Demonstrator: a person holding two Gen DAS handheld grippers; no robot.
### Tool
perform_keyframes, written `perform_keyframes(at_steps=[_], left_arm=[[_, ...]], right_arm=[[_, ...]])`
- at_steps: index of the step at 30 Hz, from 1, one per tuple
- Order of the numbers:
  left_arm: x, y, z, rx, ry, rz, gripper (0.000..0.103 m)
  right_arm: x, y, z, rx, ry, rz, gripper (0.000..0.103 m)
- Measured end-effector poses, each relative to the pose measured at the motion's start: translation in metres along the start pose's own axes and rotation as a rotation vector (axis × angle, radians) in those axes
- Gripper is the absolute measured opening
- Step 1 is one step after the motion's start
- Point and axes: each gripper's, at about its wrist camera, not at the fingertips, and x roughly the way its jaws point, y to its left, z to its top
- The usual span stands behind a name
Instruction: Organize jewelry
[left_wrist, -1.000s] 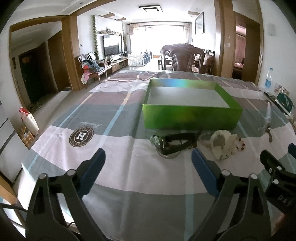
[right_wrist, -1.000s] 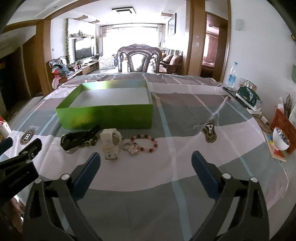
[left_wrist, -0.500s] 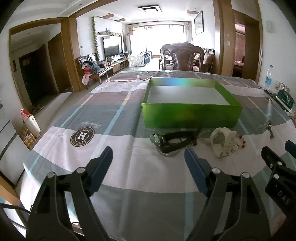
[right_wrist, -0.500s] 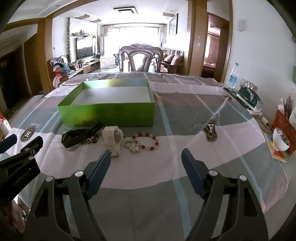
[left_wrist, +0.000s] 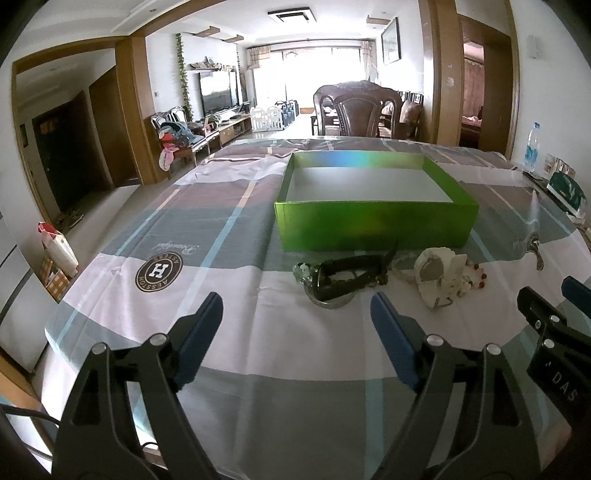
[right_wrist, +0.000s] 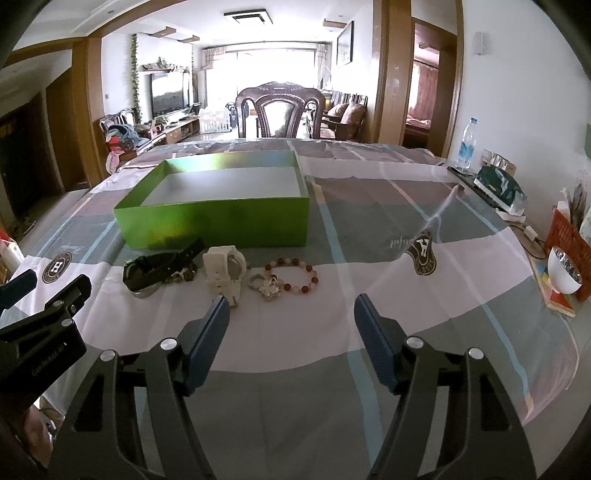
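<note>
An open green box (left_wrist: 373, 225) (right_wrist: 221, 221) with a pale floor stands on the striped tablecloth. In front of it lie a black watch (left_wrist: 343, 277) (right_wrist: 155, 269), a white watch (left_wrist: 439, 273) (right_wrist: 225, 273), a small ring with a flower charm (right_wrist: 264, 286) and a red and white bead bracelet (right_wrist: 295, 275). My left gripper (left_wrist: 295, 325) is open and empty, just short of the black watch. My right gripper (right_wrist: 291, 325) is open and empty, just short of the bracelet and white watch.
A wooden chair (right_wrist: 280, 110) stands at the table's far side. On the right edge are a water bottle (right_wrist: 467, 142), a green packet (right_wrist: 498, 186), a white bowl (right_wrist: 563, 271) and a red basket (right_wrist: 567, 236). The table's left edge drops to the floor.
Both grippers have moved forward and closer to the jewelry, and their jaws have narrowed a little while staying open. The jewelry and box have not moved.
</note>
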Motion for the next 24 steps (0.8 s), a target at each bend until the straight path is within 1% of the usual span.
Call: perform_keyframes(at_steps=[24], left_arm=[[-0.0004,-0.0007,-0.0007,0.002,0.002,0.0,0.085]], right_arm=[[0.003,-0.0006,-0.0014,0.004,0.011,0.002,0.07]])
